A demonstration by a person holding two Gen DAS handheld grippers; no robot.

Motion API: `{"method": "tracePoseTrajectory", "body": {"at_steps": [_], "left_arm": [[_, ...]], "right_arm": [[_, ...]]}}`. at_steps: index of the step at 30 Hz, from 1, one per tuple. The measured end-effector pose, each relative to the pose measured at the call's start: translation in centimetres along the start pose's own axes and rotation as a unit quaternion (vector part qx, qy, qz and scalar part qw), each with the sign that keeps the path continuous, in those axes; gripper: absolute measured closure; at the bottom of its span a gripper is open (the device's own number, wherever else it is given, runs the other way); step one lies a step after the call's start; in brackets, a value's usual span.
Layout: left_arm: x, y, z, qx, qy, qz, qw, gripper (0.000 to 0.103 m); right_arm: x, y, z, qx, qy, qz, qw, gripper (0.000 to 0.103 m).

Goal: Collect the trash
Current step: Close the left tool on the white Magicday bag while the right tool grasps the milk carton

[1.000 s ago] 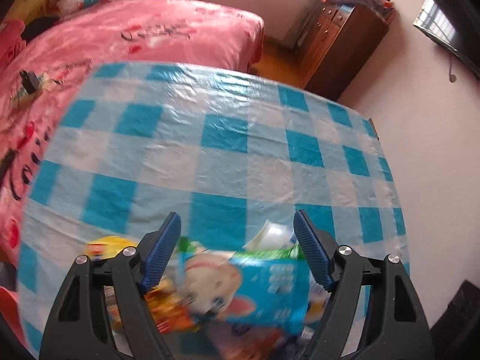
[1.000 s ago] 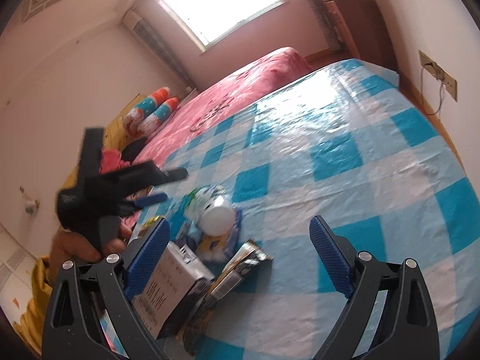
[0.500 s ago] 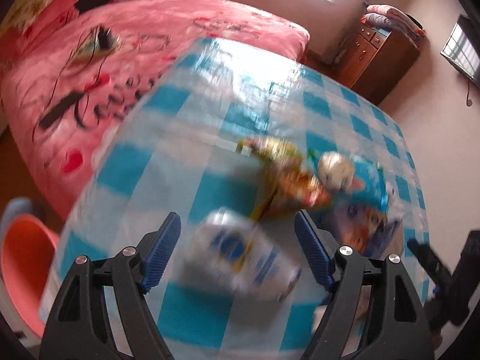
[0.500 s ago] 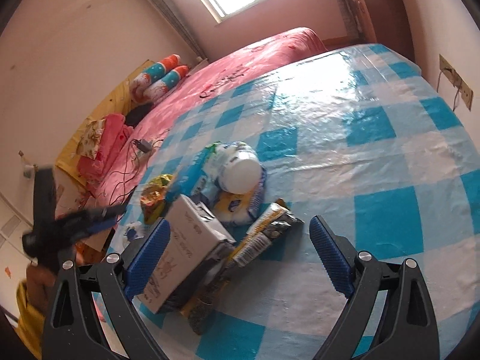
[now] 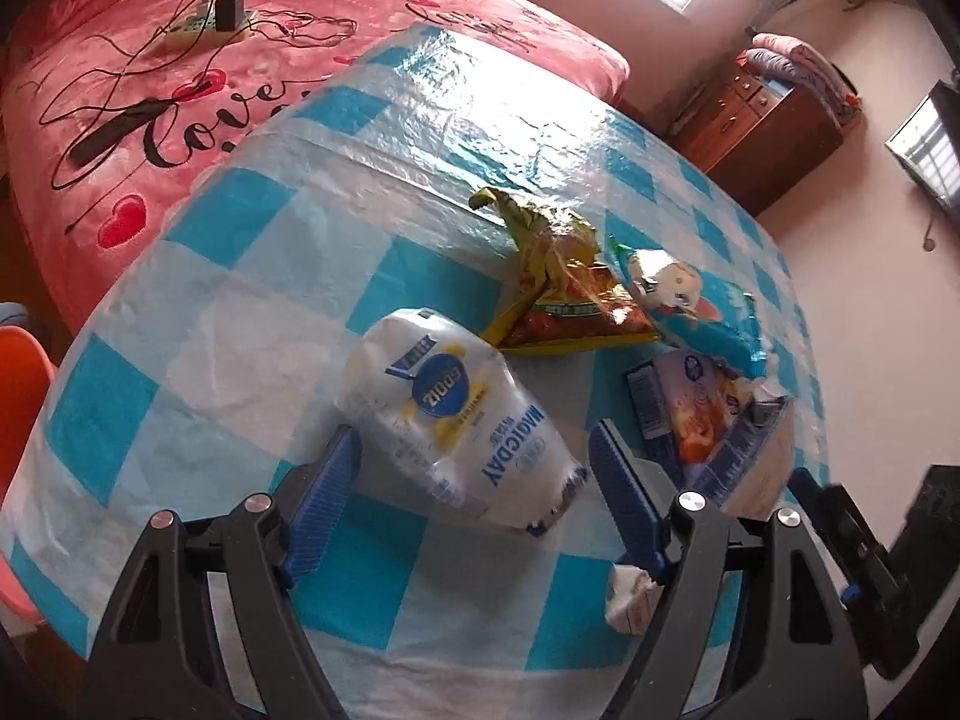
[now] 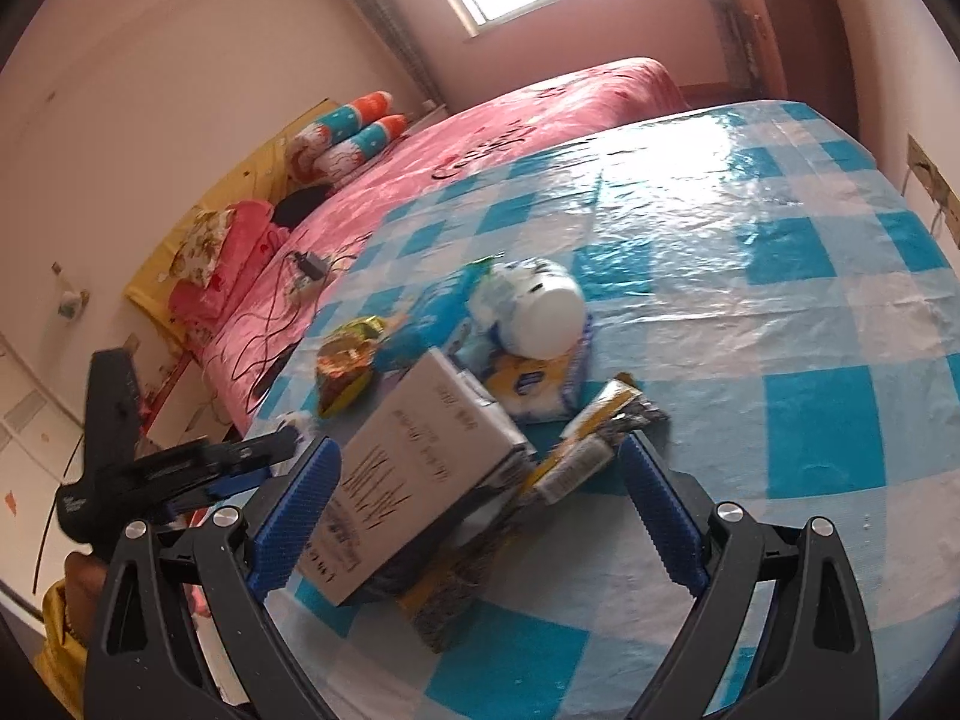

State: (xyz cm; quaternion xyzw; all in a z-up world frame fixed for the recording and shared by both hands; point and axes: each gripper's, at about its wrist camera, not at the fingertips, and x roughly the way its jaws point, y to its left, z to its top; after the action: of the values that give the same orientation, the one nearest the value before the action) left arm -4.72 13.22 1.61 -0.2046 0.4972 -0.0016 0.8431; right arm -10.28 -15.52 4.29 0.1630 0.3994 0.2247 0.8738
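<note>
Trash lies in a pile on the blue-and-white checked table (image 5: pixel 252 252). A white plastic bag (image 5: pixel 462 414) with a blue and yellow label lies right in front of my open left gripper (image 5: pixel 474 471), its near end between the fingers. Beyond it lie a yellow snack bag (image 5: pixel 564 294), a blue cartoon packet (image 5: pixel 696 306) and a flattened wrapper (image 5: pixel 702 414). My open right gripper (image 6: pixel 477 489) has a white carton (image 6: pixel 414 468) and a yellow-black wrapper (image 6: pixel 594 438) between its fingers. A white cup (image 6: pixel 540 306) lies behind, and the left gripper (image 6: pixel 180 468) shows at the left.
A pink bed (image 5: pixel 180 60) with cables and a charger (image 5: pixel 222 6) runs along the table's far side. A wooden dresser (image 5: pixel 774 126) stands at the back. An orange stool (image 5: pixel 18 384) sits left of the table. A crumpled paper scrap (image 5: pixel 627 594) lies by my left gripper's right finger.
My left gripper has swung round to the table's other end and now faces the white bag. My right gripper has come down closer to the carton and wrapper.
</note>
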Motion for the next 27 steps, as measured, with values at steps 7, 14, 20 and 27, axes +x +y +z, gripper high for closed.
{"method": "tracePoseTrajectory", "body": {"at_steps": [7, 14, 20, 27], "left_arm": [[1.1, -1.8, 0.6, 0.043, -0.018, 0.049, 0.9977, 0.024], [2.0, -3.0, 0.6, 0.098, -0.045, 0.097, 0.9894, 0.029], [1.7, -2.6, 0.6, 0.101, -0.059, 0.094, 0.9887, 0.034], [1.0, -1.9, -0.1, 0.097, -0.062, 0.058, 0.9916, 0.035]], "right_arm": [[0.4, 1.5, -0.5, -0.019, -0.001, 0.010, 1.000, 0.010], [1.3, 2.6, -0.8, -0.024, 0.005, 0.010, 1.000, 0.010], [2.0, 3.5, -1.1, -0.032, 0.002, 0.002, 0.999, 0.010], [3.0, 3.5, -1.0, -0.009, 0.000, 0.020, 1.000, 0.010]]}}
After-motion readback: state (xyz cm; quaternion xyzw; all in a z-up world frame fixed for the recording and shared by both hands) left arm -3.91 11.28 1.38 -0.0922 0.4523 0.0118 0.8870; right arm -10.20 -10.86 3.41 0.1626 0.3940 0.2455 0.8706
